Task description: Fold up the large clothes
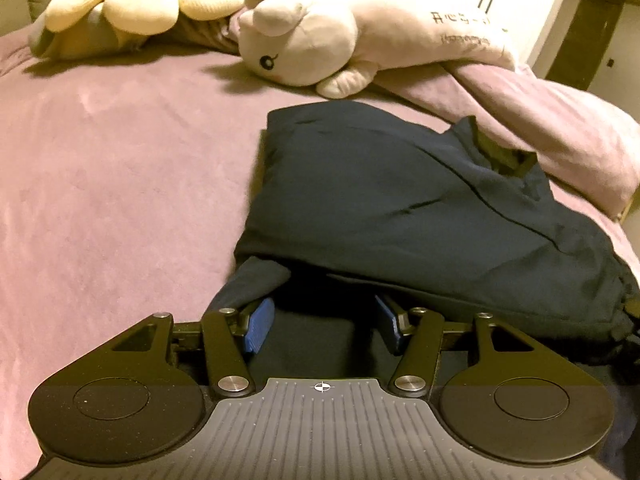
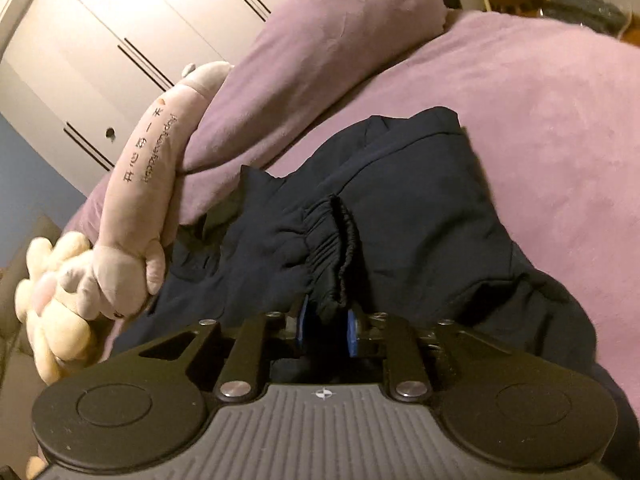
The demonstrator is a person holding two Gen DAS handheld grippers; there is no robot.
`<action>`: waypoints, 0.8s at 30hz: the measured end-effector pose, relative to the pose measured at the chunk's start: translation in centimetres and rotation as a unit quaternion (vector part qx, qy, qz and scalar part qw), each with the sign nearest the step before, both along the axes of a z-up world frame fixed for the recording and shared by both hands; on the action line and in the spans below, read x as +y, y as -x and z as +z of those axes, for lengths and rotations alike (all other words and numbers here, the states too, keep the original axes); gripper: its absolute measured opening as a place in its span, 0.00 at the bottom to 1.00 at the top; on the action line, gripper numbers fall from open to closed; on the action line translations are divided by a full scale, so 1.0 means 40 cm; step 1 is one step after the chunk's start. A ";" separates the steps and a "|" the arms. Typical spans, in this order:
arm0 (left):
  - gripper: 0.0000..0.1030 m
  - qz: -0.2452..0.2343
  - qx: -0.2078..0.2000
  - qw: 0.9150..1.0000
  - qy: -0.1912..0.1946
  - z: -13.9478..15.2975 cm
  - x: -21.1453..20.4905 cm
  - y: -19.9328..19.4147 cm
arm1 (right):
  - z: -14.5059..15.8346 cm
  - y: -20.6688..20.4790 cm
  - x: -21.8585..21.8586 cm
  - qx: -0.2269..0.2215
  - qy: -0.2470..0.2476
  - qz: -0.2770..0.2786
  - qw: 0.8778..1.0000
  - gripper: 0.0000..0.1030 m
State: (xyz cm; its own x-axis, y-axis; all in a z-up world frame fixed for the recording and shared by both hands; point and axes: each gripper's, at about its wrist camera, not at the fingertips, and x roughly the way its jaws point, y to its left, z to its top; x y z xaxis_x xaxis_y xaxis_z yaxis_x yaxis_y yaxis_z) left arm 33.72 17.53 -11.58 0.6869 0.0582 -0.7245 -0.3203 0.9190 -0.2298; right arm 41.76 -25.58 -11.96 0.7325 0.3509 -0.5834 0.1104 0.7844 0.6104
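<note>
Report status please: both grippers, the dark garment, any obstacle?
Left gripper open, jaws under dark garment edge. Right gripper shut on gathered cuff. Plush rabbit beside garment.

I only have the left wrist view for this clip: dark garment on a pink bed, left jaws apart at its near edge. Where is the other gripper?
Observer: The right gripper is at an elastic gathered cuff or waistband of the dark garment; the bunched end sits between its blue pads.
Operator: Clamped on it?
Observer: The jaws are narrow with the fabric between them, and it looks pinched.
Operator: Anything close to that side?
Observer: A long pink plush toy lies beside the garment, against a purple pillow.
Operator: And beyond the bed?
Observer: White wardrobe doors with dark handle strips stand behind the pillow.
</note>
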 end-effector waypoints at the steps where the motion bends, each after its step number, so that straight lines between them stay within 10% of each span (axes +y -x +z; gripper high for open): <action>1: 0.58 -0.001 0.000 1.000 0.000 0.003 -0.001 -0.002 | 0.001 -0.004 0.003 -0.001 -0.002 0.002 1.000 0.20; 10: 0.58 -0.039 -0.007 0.999 -0.006 0.045 -0.032 0.028 | 0.081 -0.014 0.042 -0.069 0.180 0.001 0.981 0.14; 14: 0.60 -0.062 0.004 0.998 -0.009 0.066 -0.043 0.056 | 0.053 -0.031 0.023 -0.031 0.199 0.002 0.980 0.23; 20: 0.64 -0.048 -0.037 0.998 -0.025 0.146 -0.031 0.074 | 0.117 0.014 0.067 -0.097 0.235 -0.061 0.965 0.26; 24: 0.64 -0.052 -0.061 0.997 -0.021 0.167 -0.067 -0.016 | 0.109 -0.032 0.203 -0.120 0.244 0.054 0.961 0.24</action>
State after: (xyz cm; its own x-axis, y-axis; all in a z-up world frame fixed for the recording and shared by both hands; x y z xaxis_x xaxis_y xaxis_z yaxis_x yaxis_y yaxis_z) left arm 34.36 14.85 -4.89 0.7733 0.0112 -0.6340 -0.1957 0.9552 -0.2218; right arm 43.03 -17.46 -7.60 0.8409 0.1607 -0.5168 -0.0865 0.9825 0.1648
